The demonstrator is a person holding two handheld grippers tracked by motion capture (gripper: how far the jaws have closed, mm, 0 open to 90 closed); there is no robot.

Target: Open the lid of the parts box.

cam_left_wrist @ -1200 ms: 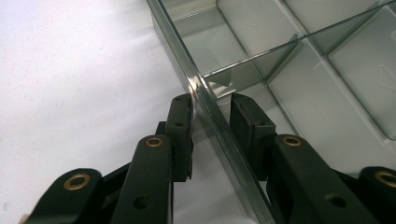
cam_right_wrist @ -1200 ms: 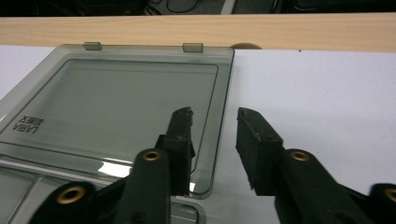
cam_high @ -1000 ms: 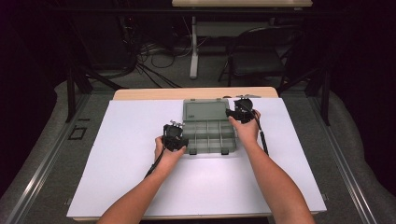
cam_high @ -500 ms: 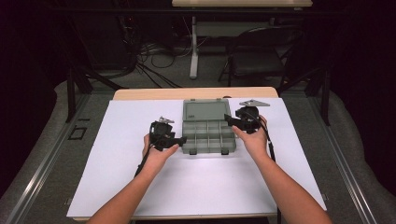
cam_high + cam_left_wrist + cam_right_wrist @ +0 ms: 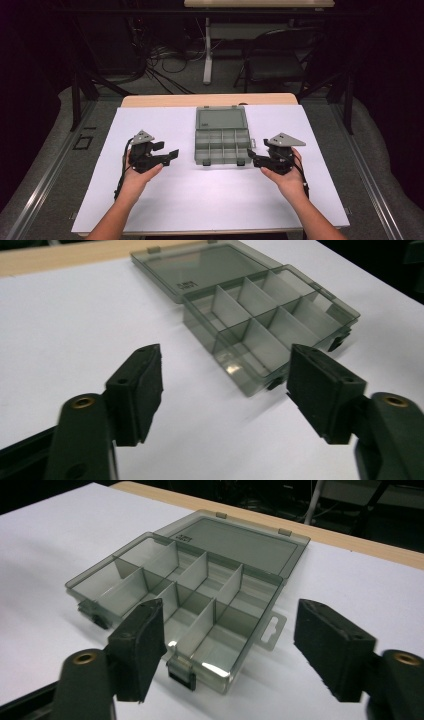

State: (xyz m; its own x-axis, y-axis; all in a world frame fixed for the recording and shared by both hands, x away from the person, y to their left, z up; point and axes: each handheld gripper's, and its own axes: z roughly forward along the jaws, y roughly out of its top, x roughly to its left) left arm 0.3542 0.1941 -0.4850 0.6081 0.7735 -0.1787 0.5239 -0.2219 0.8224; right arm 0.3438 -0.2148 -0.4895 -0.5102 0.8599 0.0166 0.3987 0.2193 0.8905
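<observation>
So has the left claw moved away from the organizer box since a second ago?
Yes. The left claw has pulled back leftward, leaving bare table between it and the organizer box.

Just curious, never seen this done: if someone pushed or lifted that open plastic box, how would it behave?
The box looks stiff: thin, hard, clear walls and dividers. It is probably light, since its compartments look empty. On the smooth white table it would likely slide rather than tip, as it lies flat and low; lifted, the open lid might swing on its hinges.

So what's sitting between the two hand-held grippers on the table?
The open, empty compartment box lies between the left hand-held gripper and the right hand-held gripper, touching neither, as the high view shows; bare white tabletop fills the gaps.
</observation>
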